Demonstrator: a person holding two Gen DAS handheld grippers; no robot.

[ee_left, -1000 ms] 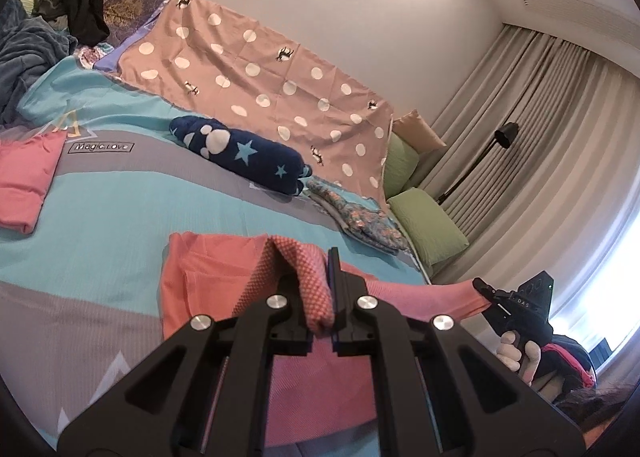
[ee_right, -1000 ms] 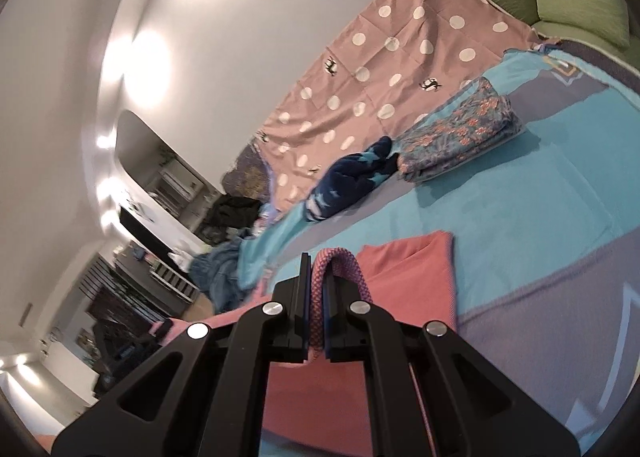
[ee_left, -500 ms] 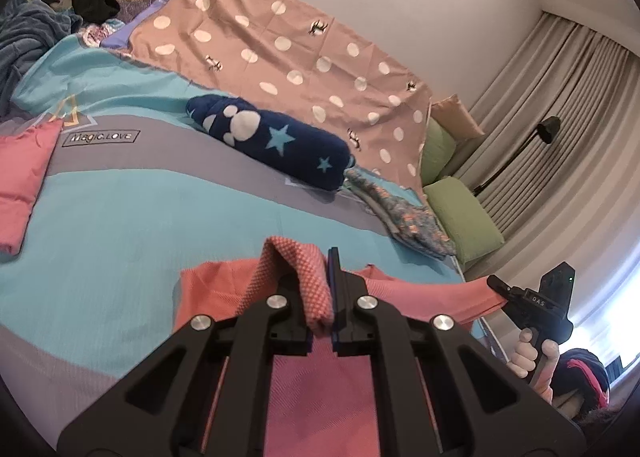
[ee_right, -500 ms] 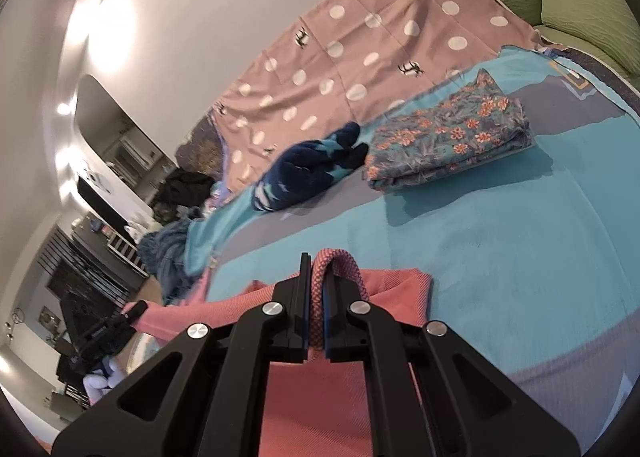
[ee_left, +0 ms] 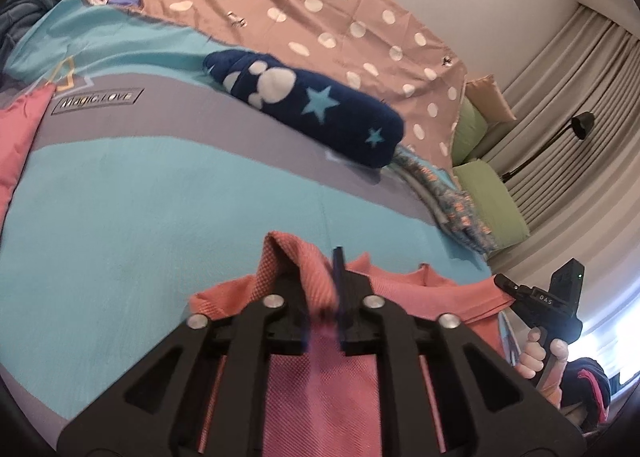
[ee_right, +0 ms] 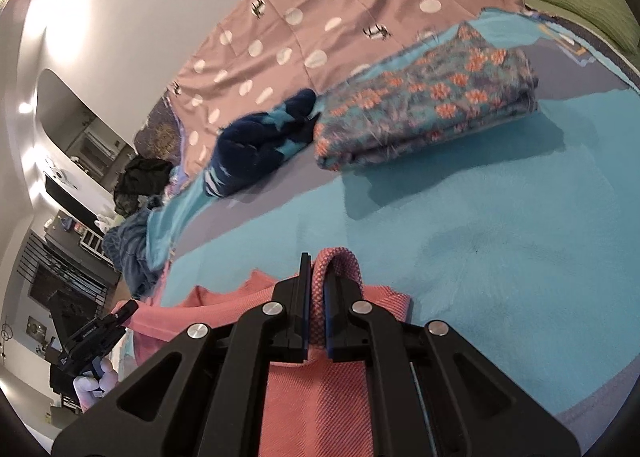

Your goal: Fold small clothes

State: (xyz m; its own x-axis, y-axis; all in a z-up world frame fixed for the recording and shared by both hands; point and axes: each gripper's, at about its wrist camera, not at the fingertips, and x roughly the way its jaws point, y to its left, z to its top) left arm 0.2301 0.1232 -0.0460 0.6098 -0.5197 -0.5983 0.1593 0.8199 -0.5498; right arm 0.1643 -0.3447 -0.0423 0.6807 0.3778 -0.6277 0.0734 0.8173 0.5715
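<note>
Blurring hides left claw [ee_left: 322, 297] pads, opening; pink garment [ee_left: 320, 385] between.

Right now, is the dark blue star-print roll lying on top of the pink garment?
No, the dark blue roll lies farther up the bed beside the floral folded cloth, apart from the pink garment.

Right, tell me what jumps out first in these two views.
The coral-pink garment dominates the foreground of both views, a fold of it standing up between each gripper's fingers; the left gripper is opening, with cloth between its fingers, while the right gripper pinches its fold. Behind, on the turquoise and grey bedspread, lie a rolled navy item with paw and star prints and a folded floral piece.
</note>
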